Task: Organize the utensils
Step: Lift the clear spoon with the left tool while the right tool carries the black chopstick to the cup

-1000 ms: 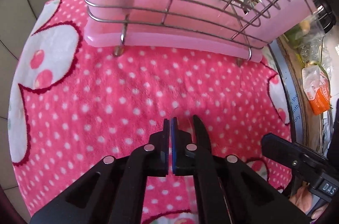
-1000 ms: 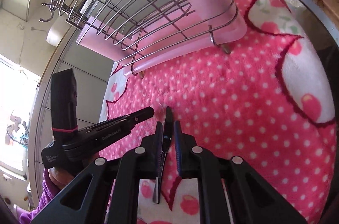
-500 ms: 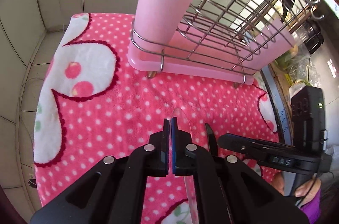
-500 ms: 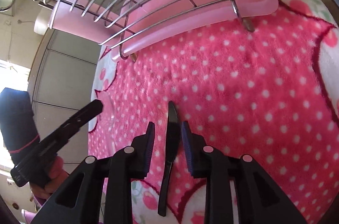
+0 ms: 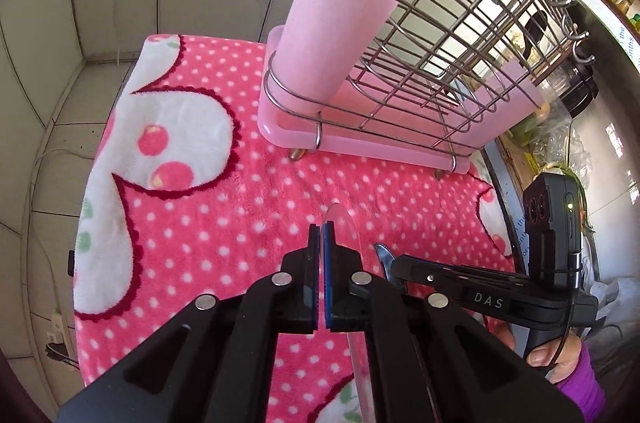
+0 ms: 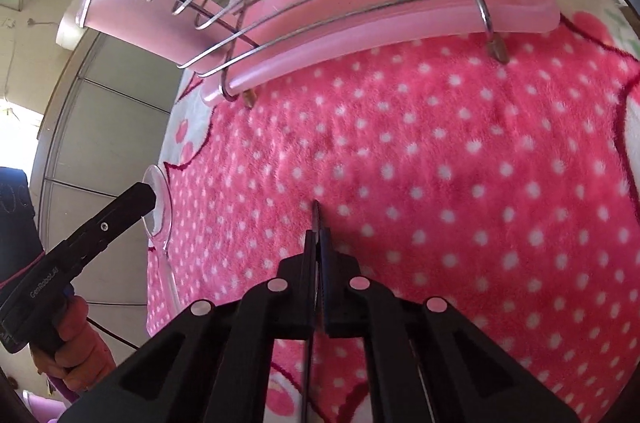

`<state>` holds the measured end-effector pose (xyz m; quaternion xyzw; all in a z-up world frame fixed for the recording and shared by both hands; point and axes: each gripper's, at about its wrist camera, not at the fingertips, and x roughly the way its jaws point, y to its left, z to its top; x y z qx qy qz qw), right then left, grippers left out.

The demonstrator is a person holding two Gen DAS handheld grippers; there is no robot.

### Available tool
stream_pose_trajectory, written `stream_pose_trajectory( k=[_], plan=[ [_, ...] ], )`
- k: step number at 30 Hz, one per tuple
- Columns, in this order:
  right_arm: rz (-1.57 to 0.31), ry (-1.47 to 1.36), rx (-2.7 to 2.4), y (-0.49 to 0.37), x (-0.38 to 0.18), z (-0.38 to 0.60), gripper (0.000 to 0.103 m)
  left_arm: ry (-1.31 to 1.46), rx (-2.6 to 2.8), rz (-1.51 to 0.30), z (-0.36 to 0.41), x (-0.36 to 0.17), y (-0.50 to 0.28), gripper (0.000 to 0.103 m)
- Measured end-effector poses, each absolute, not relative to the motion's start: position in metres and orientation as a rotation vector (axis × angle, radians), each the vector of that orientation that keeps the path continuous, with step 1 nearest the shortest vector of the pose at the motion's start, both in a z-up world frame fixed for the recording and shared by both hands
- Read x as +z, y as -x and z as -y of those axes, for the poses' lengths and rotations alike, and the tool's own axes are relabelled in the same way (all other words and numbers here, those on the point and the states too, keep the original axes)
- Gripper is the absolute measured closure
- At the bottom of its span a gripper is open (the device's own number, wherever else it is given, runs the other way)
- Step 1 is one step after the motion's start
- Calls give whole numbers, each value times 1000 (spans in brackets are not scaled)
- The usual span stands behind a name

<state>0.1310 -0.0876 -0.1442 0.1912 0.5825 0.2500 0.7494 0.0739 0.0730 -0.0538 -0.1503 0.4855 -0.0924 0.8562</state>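
Observation:
My left gripper (image 5: 321, 237) is shut on a clear plastic spoon (image 5: 343, 223), held above the pink dotted cloth (image 5: 192, 223); the spoon also shows in the right wrist view (image 6: 158, 207). My right gripper (image 6: 319, 239) is shut on a dark knife (image 6: 316, 213) whose tip pokes out past the fingers; the knife tip shows in the left wrist view (image 5: 382, 255). A pink utensil cup (image 5: 336, 31) with several dark sticks stands at the left end of the wire dish rack (image 5: 440, 63).
The rack sits on a pink drip tray (image 5: 360, 139), also in the right wrist view (image 6: 360, 35). Grey tiled wall lies behind and left. Cluttered counter with bags and a jar is at the right (image 5: 560, 127).
My right gripper has closed on the knife and lifted it. My left gripper has risen and pulled back with the spoon, so the whole cup now shows.

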Motion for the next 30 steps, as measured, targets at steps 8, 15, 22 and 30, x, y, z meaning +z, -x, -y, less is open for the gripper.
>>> stream_pose_trajectory(
  k=[8,15,22,30],
  plan=[
    [-1102,-418,569,-110,-109,98,102,324,-183,-955,-81,-41,-66,102],
    [-866,-429,555,-94,-54,137,102,303,-153,-821,-89,-5,-58,102],
    [-646,-451,537,-89,14,178,102,281,-136,-697,-93,41,-55,102],
    [-472,-424,506,-87,74,205,102,265,-127,-556,-92,92,-54,102]
  ],
)
